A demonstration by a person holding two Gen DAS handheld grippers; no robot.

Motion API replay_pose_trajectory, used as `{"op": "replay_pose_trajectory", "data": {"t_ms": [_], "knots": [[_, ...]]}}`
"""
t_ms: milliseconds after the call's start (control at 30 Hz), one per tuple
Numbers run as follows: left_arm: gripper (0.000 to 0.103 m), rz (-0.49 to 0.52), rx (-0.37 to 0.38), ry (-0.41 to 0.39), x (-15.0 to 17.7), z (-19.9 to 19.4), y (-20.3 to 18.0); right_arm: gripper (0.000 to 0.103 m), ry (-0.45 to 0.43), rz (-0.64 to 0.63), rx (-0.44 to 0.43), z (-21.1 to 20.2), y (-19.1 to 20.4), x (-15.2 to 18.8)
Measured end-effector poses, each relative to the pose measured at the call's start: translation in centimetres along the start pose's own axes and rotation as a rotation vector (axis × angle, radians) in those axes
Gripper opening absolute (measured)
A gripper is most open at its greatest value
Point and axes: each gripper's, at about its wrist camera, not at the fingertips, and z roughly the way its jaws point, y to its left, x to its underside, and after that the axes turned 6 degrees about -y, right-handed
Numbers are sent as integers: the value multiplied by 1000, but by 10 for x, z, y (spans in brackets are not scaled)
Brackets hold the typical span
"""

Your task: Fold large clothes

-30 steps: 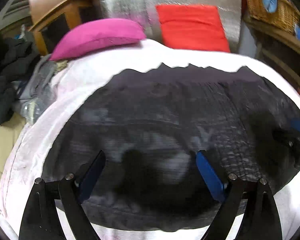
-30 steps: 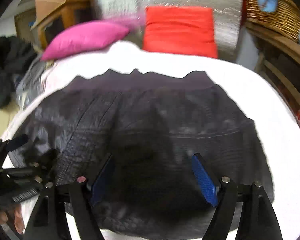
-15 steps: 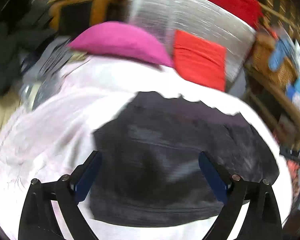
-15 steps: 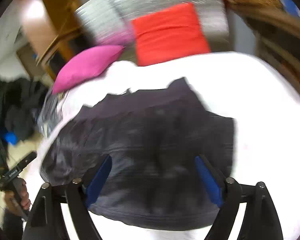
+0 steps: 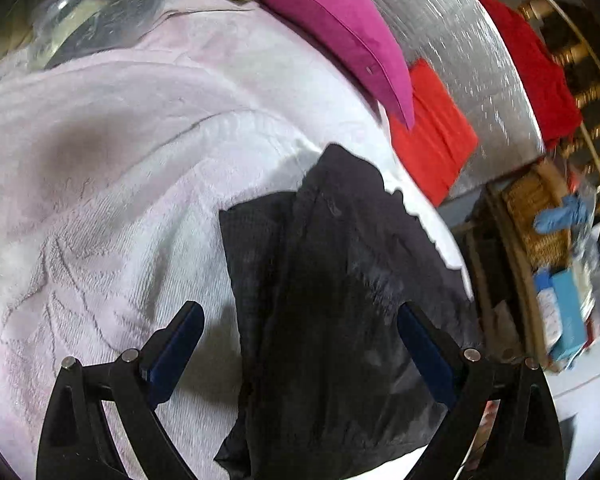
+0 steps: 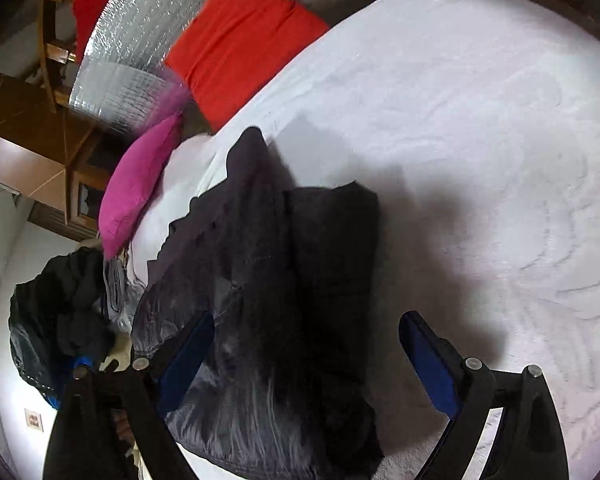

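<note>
- Both sets of jaws stand wide apart: the left gripper point(image 5: 298, 334) and the right gripper point(image 6: 308, 342) hold nothing, blue pads bare.
- Dark garment point(image 5: 340, 300) lies on the white bedspread point(image 5: 100, 200), bunched into a narrow strip that runs from 6 o'clock towards 12 in the left view; its far end points at the pink pillow point(image 5: 340, 28).
- Left gripper frames the strip: one finger over bare bedspread at 8 o'clock, the other over the cloth at 4 o'clock. Contact cannot be confirmed.
- In the right view the garment point(image 6: 280, 300) fills 6 to 11 o'clock, one layer lapped over another with a raised ridge between. The near finger sits at or on the shiny quilted part; the other hangs over bare bedspread point(image 6: 500, 160).
- Red cushion point(image 6: 240, 36) and foil sheet point(image 6: 140, 40) lie beyond, well apart from the work.
- Judgement: fold is partial and uneven; edges are not aligned.
- Risk: shiny fabric looks slippery, so a shallow pinch may catch only the top layer and drag the fold open.
- Risk: closing low could snag the bedspread pile along with the cloth.
- Risk: the bulky ridge may spring back if released without pressing flat.
- Risk: uneven pulls by the two grippers would skew the strip.
</note>
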Motion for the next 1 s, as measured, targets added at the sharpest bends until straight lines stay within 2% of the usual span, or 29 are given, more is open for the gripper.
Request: {"op": "replay_pose_trajectory", "data": {"t_ms": [100,200,300,400,433,467,500,533,600,633,733,800,867,900,933,967,1000], "knots": [[97,-63,44,0,-6,3,8,95,-2,6,-10,-1,-3,-1],[97,-87,77,49,-7,15,6,95,5,7,-8,3,-2,-1],[96,-79,61,84,-6,30,1,95,10,-2,-11,6,-1,-2],[95,-89,47,85,-8,39,-1,95,13,-33,-6,8,4,-3],[92,-91,33,93,-8,41,0,94,20,-43,1,10,6,-3],[83,-86,16,109,-7,45,-1,92,29,-53,11,12,7,-3],[69,-76,-7,115,-6,48,-2,87,49,-68,27,18,9,-2],[63,-56,-42,115,-6,49,-4,75,59,-80,37,21,10,-1],[47,-28,-48,111,-4,49,-6,65,70,-119,67,25,16,1],[46,-13,-62,112,-2,50,-7,61,80,-140,80,28,19,2],[46,8,-71,110,0,52,-10,63,87,-152,95,32,21,2],[60,14,-68,110,1,55,-11,64,87,-142,93,34,21,2],[60,41,-84,111,1,60,-18,65,87,-150,98,36,22,3],[54,54,-97,113,1,62,-20,65,90,-157,103,37,24,3],[46,67,-105,117,2,64,-22,60,93,-173,115,38,27,3],[32,77,-101,128,2,66,-23,54,100,-188,121,40,30,3],[25,79,-101,131,2,66,-25,34,106,-189,112,40,33,2]]}}
